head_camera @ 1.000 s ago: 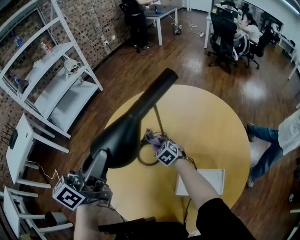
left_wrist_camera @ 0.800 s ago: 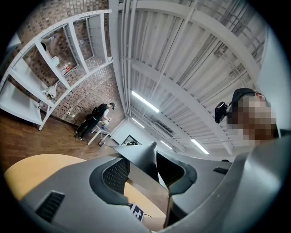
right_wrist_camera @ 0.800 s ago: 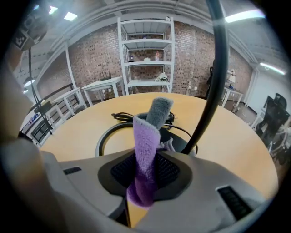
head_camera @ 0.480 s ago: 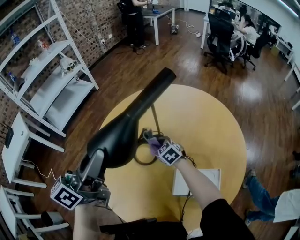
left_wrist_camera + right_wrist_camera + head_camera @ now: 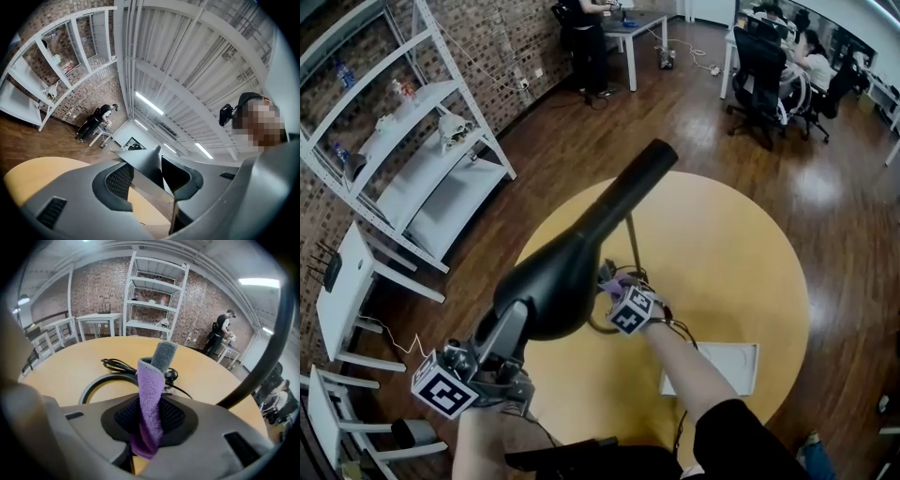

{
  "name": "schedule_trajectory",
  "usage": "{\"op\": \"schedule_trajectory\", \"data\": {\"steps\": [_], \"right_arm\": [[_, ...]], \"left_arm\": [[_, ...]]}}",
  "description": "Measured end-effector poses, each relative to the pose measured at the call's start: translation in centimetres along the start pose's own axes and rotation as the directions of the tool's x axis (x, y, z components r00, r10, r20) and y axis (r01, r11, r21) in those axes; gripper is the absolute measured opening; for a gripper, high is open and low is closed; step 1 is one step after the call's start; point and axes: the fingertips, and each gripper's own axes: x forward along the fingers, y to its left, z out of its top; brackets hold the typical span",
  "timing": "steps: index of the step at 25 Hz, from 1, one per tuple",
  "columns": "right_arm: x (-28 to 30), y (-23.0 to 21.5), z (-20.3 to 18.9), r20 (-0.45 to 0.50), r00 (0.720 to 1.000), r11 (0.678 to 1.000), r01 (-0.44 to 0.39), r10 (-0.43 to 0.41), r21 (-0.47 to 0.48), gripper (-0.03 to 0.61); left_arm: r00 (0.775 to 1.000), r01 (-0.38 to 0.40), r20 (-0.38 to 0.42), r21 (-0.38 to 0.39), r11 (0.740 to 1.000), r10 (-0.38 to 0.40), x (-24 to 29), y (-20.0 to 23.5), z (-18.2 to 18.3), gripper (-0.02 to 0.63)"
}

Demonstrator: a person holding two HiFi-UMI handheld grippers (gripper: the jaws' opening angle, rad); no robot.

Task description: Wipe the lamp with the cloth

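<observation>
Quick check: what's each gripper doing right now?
Left gripper: closed, holding the lamp.
Right gripper: closed, holding the purple cloth.

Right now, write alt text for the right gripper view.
A purple cloth stands clamped between the right gripper's jaws. Behind it, on a yellow table, lie the lamp's ring base and a black cable. White shelves stand beyond.

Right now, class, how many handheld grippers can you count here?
2. The left gripper, bottom left in the head view, grips the lamp; the right gripper, over the table, holds the purple cloth. None seems hidden.
</observation>
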Motion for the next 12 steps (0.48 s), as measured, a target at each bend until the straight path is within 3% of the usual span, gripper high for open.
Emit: {"op": "schedule_trajectory", "data": {"steps": [3, 6, 8, 12], "right_arm": [[-0.1, 1.9, -0.7, -0.059, 0.997, 0.985, -0.059, 0.05, -0.165, 0.094], [-1.0, 3.7, -1.7, -0.149, 0.981, 0.932, -0.17, 0.127, -0.32, 0.094], [-2.4, 3.5, -2.1, -0.13, 0.975, 0.921, -0.213, 0.179, -0.327, 0.094], [-5.3, -1.5, -4.7, -0.09, 0.972, 0.94, -0.233, 0.217, -0.251, 0.095]], "left_arm": [[1.0, -0.012, 0.015, 0.022, 1.0, 0.012, 0.1, 0.2, 0.4, 0.17], [0.999, -0.017, 0.033, 0.012, 1.0, 0.017, -0.3, 0.5, 0.7, 0.17], [0.999, -0.014, 0.04, 0.007, 1.0, 0.014, -0.4, 0.4, 0.8, 0.17], [0.999, -0.002, 0.051, 0.001, 1.0, 0.002, 0.1, 0.0, 0.9, 0.17]]}}
